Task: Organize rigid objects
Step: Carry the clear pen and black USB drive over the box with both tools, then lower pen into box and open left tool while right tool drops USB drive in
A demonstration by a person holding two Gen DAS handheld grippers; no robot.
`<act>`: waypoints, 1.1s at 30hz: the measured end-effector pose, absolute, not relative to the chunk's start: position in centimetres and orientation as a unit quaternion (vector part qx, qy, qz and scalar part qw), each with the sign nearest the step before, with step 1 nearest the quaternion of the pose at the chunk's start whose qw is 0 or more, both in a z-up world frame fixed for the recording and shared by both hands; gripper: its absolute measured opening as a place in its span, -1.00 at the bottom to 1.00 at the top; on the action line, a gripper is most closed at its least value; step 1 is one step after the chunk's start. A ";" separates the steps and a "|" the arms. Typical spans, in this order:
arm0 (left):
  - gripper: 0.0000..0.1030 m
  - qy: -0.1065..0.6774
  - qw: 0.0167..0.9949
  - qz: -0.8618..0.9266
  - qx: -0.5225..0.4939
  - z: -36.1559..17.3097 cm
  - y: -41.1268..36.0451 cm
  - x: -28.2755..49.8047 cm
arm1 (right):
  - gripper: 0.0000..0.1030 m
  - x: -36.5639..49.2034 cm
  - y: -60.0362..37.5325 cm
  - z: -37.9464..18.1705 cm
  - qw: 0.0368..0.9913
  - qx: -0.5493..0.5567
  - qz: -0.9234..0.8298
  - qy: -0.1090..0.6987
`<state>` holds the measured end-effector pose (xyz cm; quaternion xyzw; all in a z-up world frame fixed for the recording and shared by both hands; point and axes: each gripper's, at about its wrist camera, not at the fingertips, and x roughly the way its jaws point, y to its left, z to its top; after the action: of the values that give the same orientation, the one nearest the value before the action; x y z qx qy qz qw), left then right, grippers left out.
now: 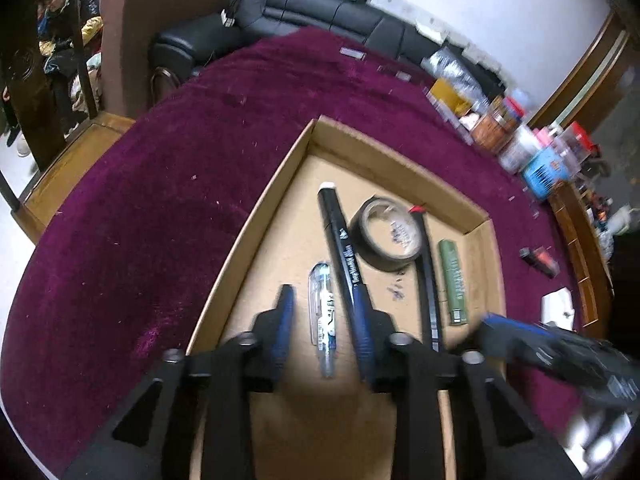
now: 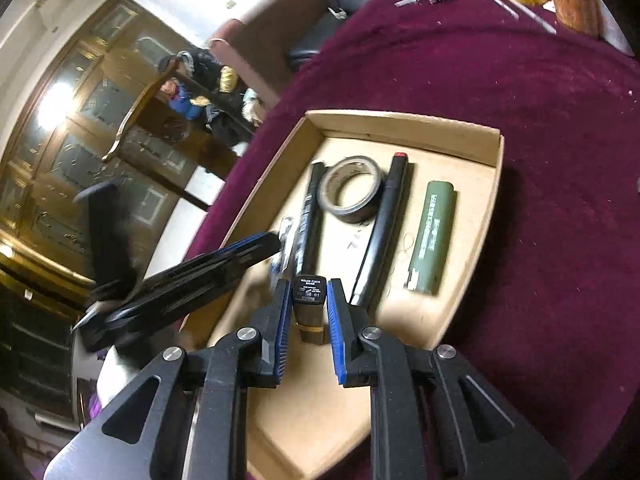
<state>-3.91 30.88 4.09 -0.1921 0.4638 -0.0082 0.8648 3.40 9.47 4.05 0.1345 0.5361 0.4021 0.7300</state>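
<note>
A shallow cardboard tray lies on a purple cloth. In it lie a clear pen, a black marker, a roll of dark tape, a black red-tipped pen and a green lighter. My left gripper is open above the tray, its fingers either side of the clear pen. My right gripper is shut on a small black and gold lipstick tube, held over the tray's near end. It shows blurred in the left wrist view.
Jars, boxes and bags crowd the table's far right. A small black and red item and a white piece lie on the cloth right of the tray. A black sofa and a chair stand beyond the table.
</note>
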 end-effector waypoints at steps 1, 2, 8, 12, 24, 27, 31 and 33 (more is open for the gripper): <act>-0.35 0.457 0.867 -0.011 -0.198 4.5 31.1 -4.5 | -0.69 3.9 9.7 3.8 0.726 0.141 0.400 0.541; -0.32 0.450 0.870 -0.014 -0.203 4.8 31.2 -5.0 | -0.69 4.4 10.1 3.7 0.725 0.142 0.398 0.544; -0.14 0.408 0.878 -0.026 -0.248 6.4 32.9 -9.1 | -0.67 5.7 12.6 2.2 0.720 0.122 0.369 0.574; -0.11 0.394 0.880 -0.025 -0.263 6.7 33.8 -10.6 | -0.67 6.0 13.5 1.3 0.721 0.115 0.354 0.584; 0.00 0.380 0.882 -0.018 -0.279 6.3 35.7 -13.5 | -0.64 7.0 15.6 3.0 0.757 0.063 0.333 0.559; 0.03 0.375 0.885 -0.018 -0.275 6.4 36.2 -14.5 | -0.64 4.7 14.9 3.8 0.754 0.033 0.350 0.555; 0.05 0.375 0.884 -0.022 -0.280 5.8 37.0 -15.0 | -0.64 1.1 14.6 4.0 0.744 -0.027 0.367 0.558; 0.05 0.378 0.882 -0.022 -0.281 5.5 37.0 -15.0 | -0.64 -0.3 15.3 4.0 0.753 -0.076 0.355 0.549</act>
<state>-15.03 37.03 5.48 -0.2807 0.3776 -0.0222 0.8821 -0.30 15.34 4.02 -0.0755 0.5492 0.3546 0.7530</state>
